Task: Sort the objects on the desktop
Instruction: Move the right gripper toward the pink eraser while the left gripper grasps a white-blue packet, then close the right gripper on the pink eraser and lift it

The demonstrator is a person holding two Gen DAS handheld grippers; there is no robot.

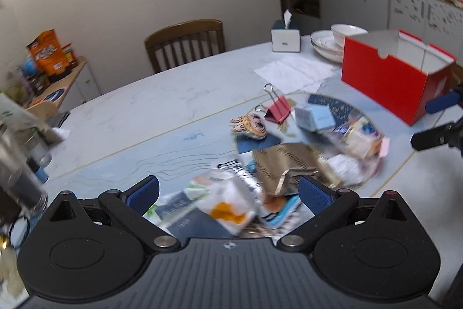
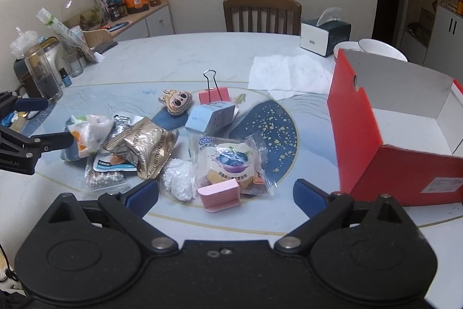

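Fingers (image 2: 141, 199) of both my grippers spread, empty; pink sticky-note pad (image 2: 221, 194) lies just ahead of right gripper (image 2: 225, 197); left gripper (image 1: 228, 194) over snack packets (image 1: 231, 201).

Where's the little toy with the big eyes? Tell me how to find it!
Start at the red box on the table's right side, then look left to the pile on the blue mat. Behind the pile, left of the pink binder clip, lies the toy: the only tan, furry face there.

Left wrist view looks low and close over the snack packets (image 1: 231, 193), facing the red box (image 1: 387, 80) and shelves; right wrist view sits higher, facing the chair (image 2: 262, 13). Both share packets, red binder clip (image 2: 214, 94), box
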